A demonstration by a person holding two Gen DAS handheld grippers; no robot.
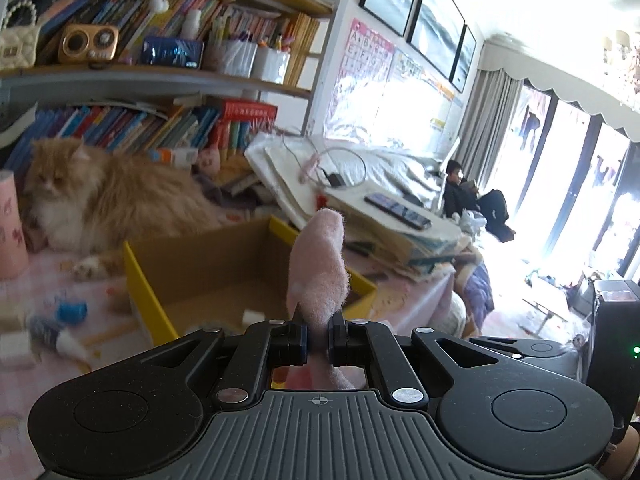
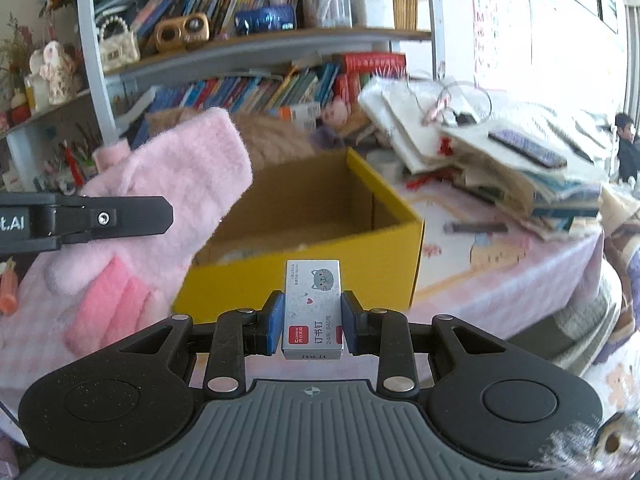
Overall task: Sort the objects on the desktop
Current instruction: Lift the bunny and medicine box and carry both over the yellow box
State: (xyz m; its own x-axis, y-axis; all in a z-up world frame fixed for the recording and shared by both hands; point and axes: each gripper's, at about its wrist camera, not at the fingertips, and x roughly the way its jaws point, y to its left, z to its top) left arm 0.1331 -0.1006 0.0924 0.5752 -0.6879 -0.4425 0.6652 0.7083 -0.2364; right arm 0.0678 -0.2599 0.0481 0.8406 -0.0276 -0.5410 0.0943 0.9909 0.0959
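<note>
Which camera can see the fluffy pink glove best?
The right wrist view: the glove shows broadside there, hanging from the left gripper. In the left wrist view the glove is seen only edge-on, a narrow strip between the pads.

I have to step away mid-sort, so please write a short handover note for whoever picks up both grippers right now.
Left gripper: shut on the pink glove, held up near the yellow box.
Right gripper: shut on the staple box, just short of the yellow box.
Done: a small white item already lies in the yellow box.
Left: drop both held items in, then fetch the blue-and-white bits on the pink tablecloth. Mind the cat lying behind the box.
</note>
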